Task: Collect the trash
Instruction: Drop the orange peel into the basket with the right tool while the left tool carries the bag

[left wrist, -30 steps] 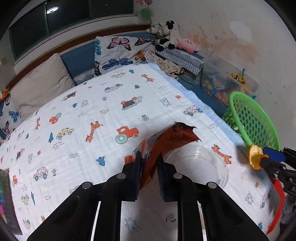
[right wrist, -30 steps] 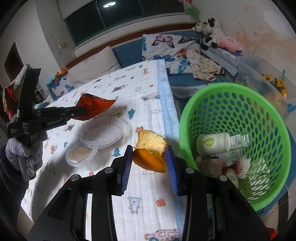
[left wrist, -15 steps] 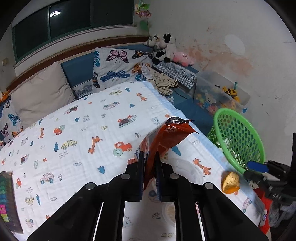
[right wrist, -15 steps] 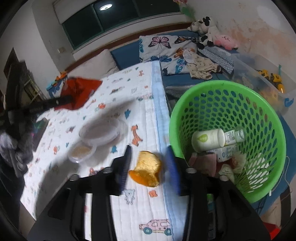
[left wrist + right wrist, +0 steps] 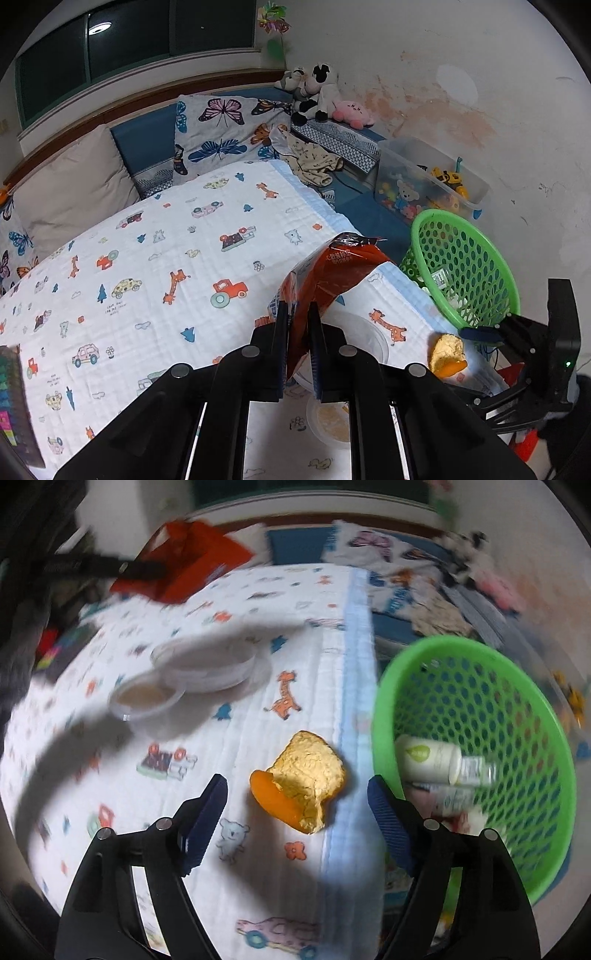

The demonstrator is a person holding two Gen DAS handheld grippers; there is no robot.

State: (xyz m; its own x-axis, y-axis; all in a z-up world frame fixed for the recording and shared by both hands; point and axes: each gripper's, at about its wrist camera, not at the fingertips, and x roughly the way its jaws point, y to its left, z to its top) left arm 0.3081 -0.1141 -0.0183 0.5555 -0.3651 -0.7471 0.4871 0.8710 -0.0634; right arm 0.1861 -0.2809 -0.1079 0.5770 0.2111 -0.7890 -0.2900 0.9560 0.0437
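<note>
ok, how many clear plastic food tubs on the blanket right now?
2. The larger shallow tub sits mid-blanket; the smaller tub, with beige residue, touches its near-left side. In the left wrist view the left gripper hides most of both; none others seen.

The left wrist camera looks steeply down along its jaws across the bed toward the headboard wall, the green basket at its right. The right wrist camera, motion-blurred, faces down close over the bed's edge. Both views share the orange peel and basket.
</note>
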